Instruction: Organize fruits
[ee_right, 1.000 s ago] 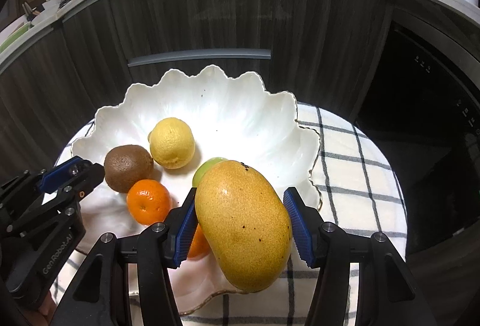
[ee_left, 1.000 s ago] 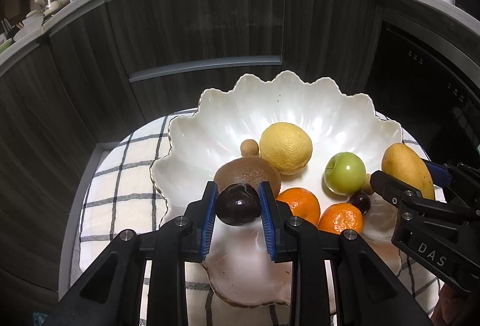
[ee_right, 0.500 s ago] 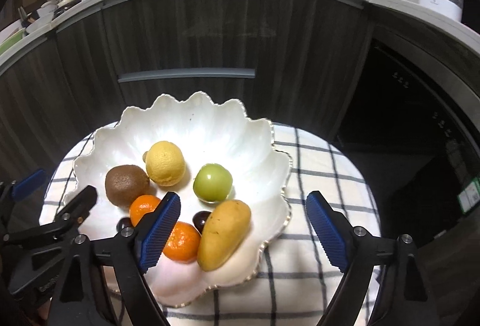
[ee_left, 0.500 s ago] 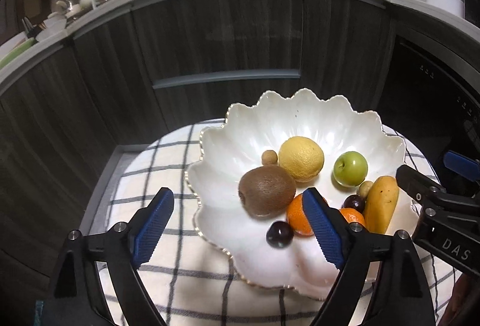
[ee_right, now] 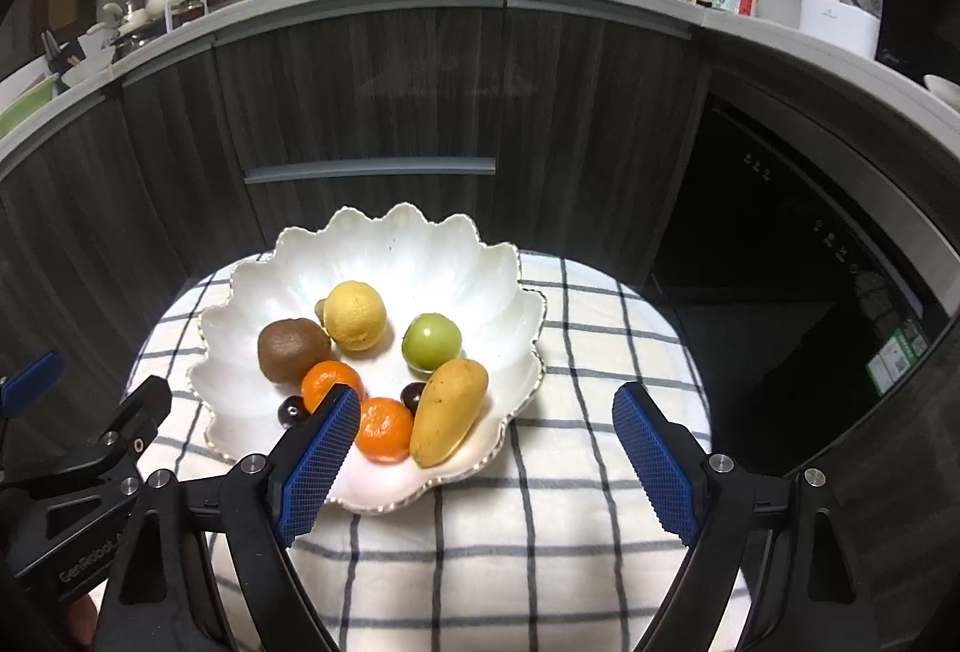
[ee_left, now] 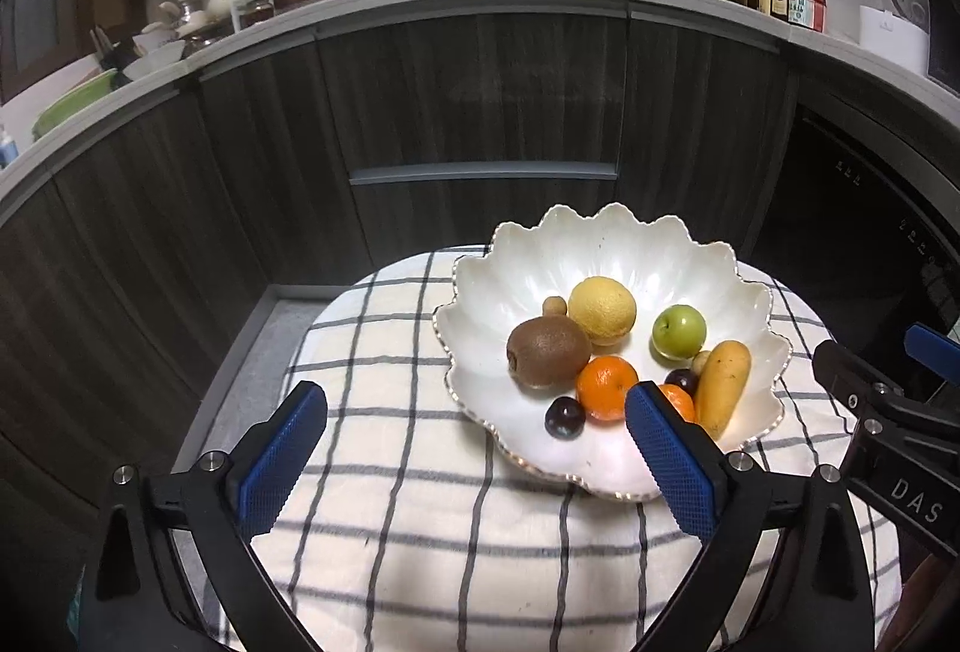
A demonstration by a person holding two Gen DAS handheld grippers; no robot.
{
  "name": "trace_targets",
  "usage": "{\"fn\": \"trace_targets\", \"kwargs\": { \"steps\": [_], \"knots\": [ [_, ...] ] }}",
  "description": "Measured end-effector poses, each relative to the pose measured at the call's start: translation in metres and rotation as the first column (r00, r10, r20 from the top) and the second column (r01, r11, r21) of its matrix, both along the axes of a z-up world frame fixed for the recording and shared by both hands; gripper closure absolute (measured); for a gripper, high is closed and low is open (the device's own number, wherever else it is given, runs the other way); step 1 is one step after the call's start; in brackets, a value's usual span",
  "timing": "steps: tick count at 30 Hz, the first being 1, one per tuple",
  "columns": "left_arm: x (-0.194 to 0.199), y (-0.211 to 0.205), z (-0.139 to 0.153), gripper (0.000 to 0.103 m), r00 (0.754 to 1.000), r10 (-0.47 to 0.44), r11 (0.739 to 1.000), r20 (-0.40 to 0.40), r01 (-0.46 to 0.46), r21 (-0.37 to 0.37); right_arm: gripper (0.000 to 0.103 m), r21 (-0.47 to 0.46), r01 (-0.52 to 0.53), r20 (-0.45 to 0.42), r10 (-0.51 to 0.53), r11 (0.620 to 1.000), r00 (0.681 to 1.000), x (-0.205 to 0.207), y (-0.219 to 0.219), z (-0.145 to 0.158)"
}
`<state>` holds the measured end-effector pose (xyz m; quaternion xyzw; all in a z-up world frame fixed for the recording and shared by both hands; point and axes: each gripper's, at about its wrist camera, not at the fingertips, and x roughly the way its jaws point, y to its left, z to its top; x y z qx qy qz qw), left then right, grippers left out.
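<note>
Right wrist shows mango [ee_right: 449, 411] whole, left wrist perhaps half

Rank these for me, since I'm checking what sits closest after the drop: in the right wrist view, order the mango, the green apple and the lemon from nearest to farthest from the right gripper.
From the right gripper:
1. mango, front right of the bowl.
2. green apple, middle right, behind the mango.
3. lemon, centre back.
</note>
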<state>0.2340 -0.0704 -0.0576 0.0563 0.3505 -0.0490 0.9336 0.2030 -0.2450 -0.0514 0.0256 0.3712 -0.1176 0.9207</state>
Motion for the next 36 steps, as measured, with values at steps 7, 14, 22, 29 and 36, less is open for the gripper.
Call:
{"fn": "trace_targets", "kwargs": {
  "steps": [7, 14, 22, 29, 36],
  "knots": [
    [-0.03, 0.01, 0.022, 0.001, 0.999, 0.029, 0.999, 0.031, -0.029, -0.014, 0.016, 0.005, 0.008, 0.022, -0.008, 1.0, 1.0, -0.028, 0.002, 0.016],
    [-0.056, 0.015, 0.038, 0.0, 0.999, 0.028, 0.999, 0.042, -0.027, -0.03, 0.016, 0.014, 0.01, 0.054, -0.011, 1.0, 0.998, -0.055, 0.004, 0.036],
    [-0.09, 0.021, 0.048, 0.0, 0.998, 0.015, 0.999, 0.055, -0.013, -0.038, 0.016, 0.01, 0.008, 0.095, -0.009, 1.0, 0.995, -0.091, 0.01, 0.052],
    [-0.12, 0.033, 0.049, 0.0, 0.997, 0.046, 0.998, 0.065, -0.043, -0.042, 0.016, -0.001, 0.0, 0.108, 0.0, 1.0, 0.994, -0.118, 0.021, 0.053],
    [-0.141, 0.041, 0.054, 0.0, 0.996, 0.052, 0.998, 0.069, -0.049, -0.048, 0.016, 0.018, -0.015, 0.114, 0.013, 1.0, 0.993, -0.137, 0.028, 0.055]
  ]
}}
